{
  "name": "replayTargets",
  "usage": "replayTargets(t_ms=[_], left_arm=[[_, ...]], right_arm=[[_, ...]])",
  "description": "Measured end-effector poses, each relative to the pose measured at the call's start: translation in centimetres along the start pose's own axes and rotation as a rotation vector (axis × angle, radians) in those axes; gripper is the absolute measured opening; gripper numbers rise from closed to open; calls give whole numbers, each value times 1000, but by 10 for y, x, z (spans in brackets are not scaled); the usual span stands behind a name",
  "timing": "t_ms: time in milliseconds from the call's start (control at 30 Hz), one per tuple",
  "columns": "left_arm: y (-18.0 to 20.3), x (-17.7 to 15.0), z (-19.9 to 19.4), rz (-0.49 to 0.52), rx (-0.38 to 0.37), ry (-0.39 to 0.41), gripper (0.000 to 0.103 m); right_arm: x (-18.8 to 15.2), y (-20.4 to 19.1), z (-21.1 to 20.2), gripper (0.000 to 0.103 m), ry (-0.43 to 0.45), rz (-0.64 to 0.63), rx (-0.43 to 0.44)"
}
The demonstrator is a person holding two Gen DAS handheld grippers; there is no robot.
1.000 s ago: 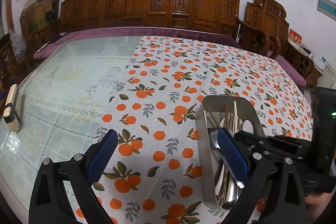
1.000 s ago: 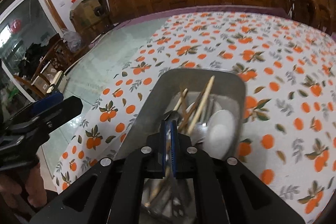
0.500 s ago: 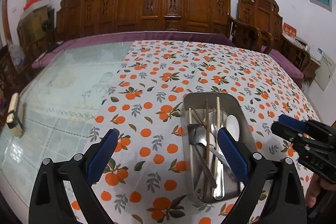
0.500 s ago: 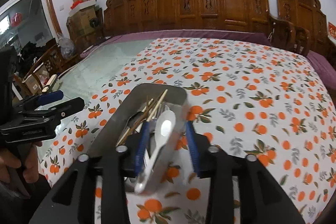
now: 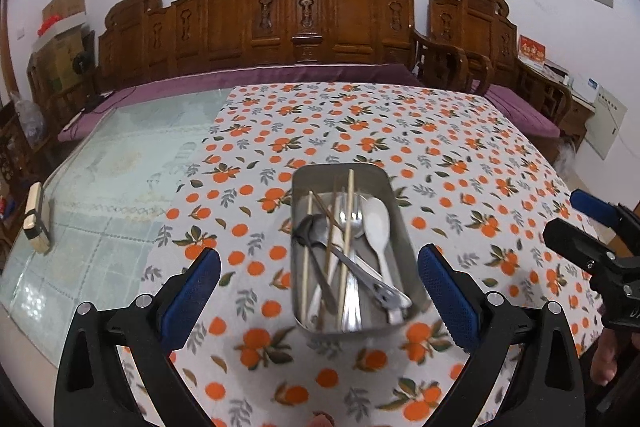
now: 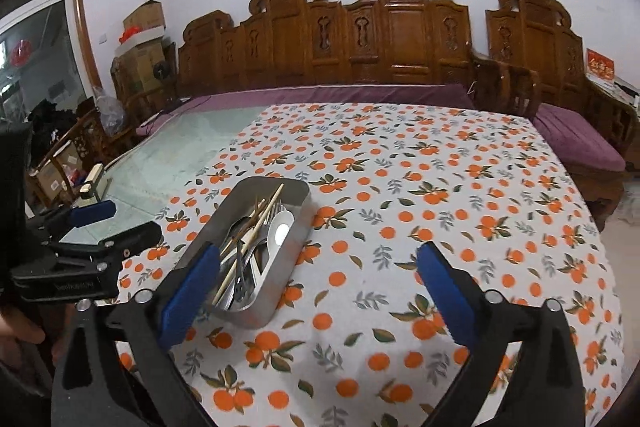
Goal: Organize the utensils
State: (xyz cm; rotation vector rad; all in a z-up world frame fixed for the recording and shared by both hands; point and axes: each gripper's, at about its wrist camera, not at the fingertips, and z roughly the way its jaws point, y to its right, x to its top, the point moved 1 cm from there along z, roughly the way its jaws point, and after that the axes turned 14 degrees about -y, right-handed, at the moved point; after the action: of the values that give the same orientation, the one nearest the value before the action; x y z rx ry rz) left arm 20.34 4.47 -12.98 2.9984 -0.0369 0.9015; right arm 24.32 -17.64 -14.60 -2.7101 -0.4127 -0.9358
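A steel tray (image 5: 344,169) stands on the orange-print tablecloth (image 5: 440,147). In it lie several chopsticks (image 5: 349,227), a fork (image 5: 345,217), a pale spoon (image 5: 378,223) and other metal utensils. My left gripper (image 5: 319,259) hovers open over the tray's near end with nothing between its fingers. My right gripper (image 6: 319,251) is to the right of the tray (image 6: 298,247). Its jaws are opening and only cloth shows between them. Each gripper shows in the other's view: the right gripper (image 5: 570,215) at the right edge and the left gripper (image 6: 132,219) at the left.
Bare glass tabletop (image 5: 120,179) lies left of the cloth, with a small beige block (image 5: 36,217) near its left edge. A carved wooden bench (image 5: 304,19) with a purple cushion (image 5: 280,77) runs behind the table. A person's hand (image 5: 604,359) holds the right gripper.
The right gripper rose out of the tray, drew back and went from shut to wide. The spoon between its jaws half a second ago is gone from them. The left gripper also pulled back.
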Motion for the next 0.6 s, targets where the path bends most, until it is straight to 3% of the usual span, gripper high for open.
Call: replayTargets(t_ms=[267, 600], left_arm=[[24, -20, -29, 26, 5, -8, 95], [36, -36, -54, 32, -45, -4, 95]], right_arm=[[-22, 7, -42, 100, 35, 43, -39], [-42, 9, -71, 100, 48, 69, -62]])
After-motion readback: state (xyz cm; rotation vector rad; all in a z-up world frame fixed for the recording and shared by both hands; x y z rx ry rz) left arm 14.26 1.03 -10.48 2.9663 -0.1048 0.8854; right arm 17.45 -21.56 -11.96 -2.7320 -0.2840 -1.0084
